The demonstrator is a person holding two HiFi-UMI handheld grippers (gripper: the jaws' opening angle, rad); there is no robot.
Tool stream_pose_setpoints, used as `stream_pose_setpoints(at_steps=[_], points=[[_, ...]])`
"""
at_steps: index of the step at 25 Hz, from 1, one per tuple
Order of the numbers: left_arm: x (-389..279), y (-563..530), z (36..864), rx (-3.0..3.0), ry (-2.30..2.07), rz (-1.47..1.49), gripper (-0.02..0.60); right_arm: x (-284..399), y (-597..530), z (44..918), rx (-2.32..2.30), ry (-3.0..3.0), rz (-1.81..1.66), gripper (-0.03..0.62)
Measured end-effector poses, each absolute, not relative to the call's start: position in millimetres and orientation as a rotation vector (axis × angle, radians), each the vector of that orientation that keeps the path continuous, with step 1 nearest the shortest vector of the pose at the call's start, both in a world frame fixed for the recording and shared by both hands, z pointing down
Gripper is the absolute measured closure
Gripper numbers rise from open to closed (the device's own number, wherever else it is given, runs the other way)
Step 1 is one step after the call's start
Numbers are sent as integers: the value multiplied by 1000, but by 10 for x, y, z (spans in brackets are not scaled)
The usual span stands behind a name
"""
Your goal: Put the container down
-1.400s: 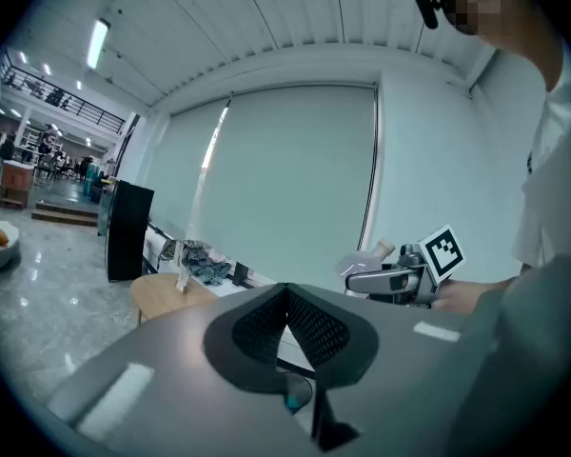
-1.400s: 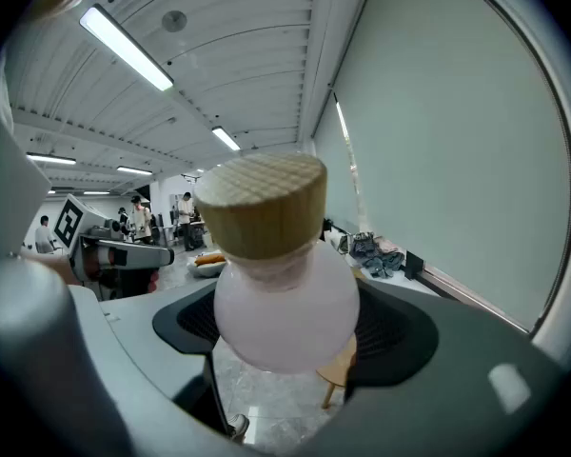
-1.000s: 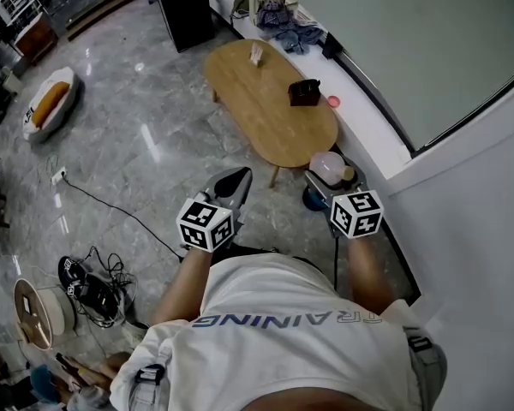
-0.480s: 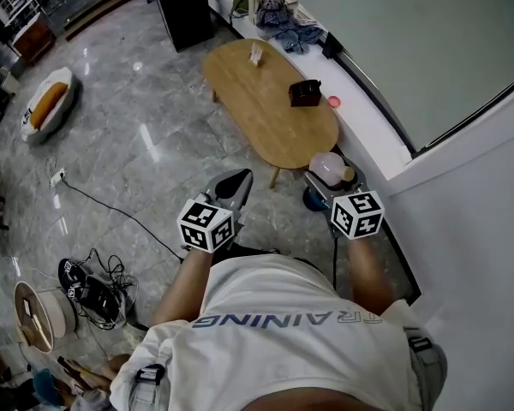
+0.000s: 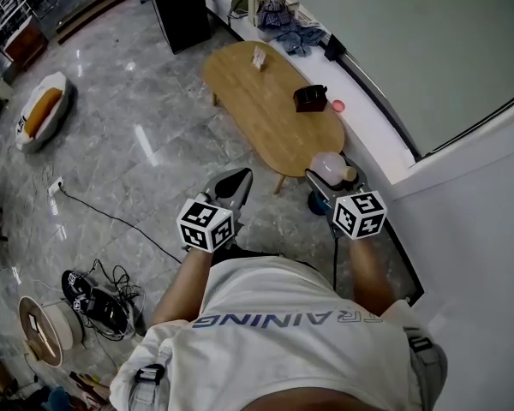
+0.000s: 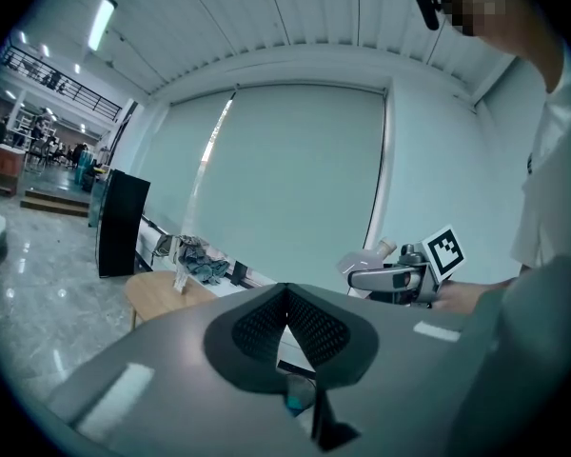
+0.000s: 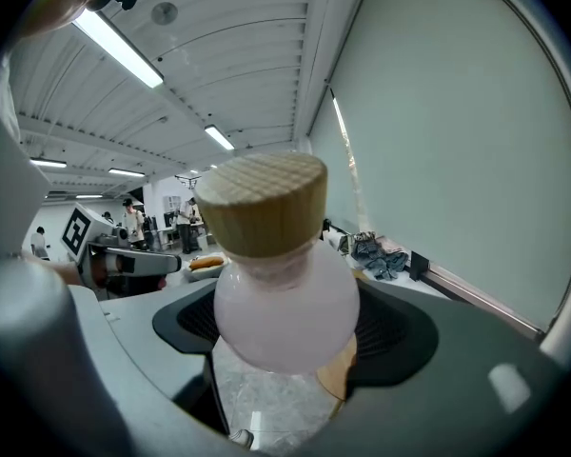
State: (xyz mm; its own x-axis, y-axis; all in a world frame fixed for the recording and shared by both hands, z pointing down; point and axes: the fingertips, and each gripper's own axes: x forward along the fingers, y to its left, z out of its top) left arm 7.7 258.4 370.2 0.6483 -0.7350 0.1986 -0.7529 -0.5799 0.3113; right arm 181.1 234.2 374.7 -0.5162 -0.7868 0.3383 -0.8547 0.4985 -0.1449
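The container [image 7: 284, 307] is a round pale pink jar with a cork lid [image 7: 262, 203]. My right gripper [image 7: 285, 336] is shut on its body and holds it upright in the air. In the head view the container [image 5: 328, 168] hangs just past the near end of the oval wooden table [image 5: 257, 114], over the floor, with the right gripper [image 5: 327, 181] behind it. My left gripper [image 5: 234, 181] is level with it to the left, over the floor. Its jaws are together with nothing between them, as the left gripper view shows [image 6: 285, 324].
On the table stand a black box [image 5: 309, 98] and a small upright item [image 5: 259, 56]. A small pink disc [image 5: 337, 105] lies on the white ledge [image 5: 368, 131] beside it. A blue object [image 5: 315, 202] sits on the floor below the container. Cables [image 5: 103, 217] cross the floor at left.
The head view has shifted slightly, so the table sits a little further right. Both grippers stay where they were, and the container is still held.
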Motion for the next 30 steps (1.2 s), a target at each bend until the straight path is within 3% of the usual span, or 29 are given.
stream_pose_setpoints(at_steps=[17, 30], points=[[-1318, 1475, 3738, 2497, -1149, 79, 581, 546, 1369, 3718, 1471, -2483, 455, 184], [-1312, 342, 3971, 2413, -1210, 121, 581, 509, 141, 4071, 1369, -2489, 484, 184]])
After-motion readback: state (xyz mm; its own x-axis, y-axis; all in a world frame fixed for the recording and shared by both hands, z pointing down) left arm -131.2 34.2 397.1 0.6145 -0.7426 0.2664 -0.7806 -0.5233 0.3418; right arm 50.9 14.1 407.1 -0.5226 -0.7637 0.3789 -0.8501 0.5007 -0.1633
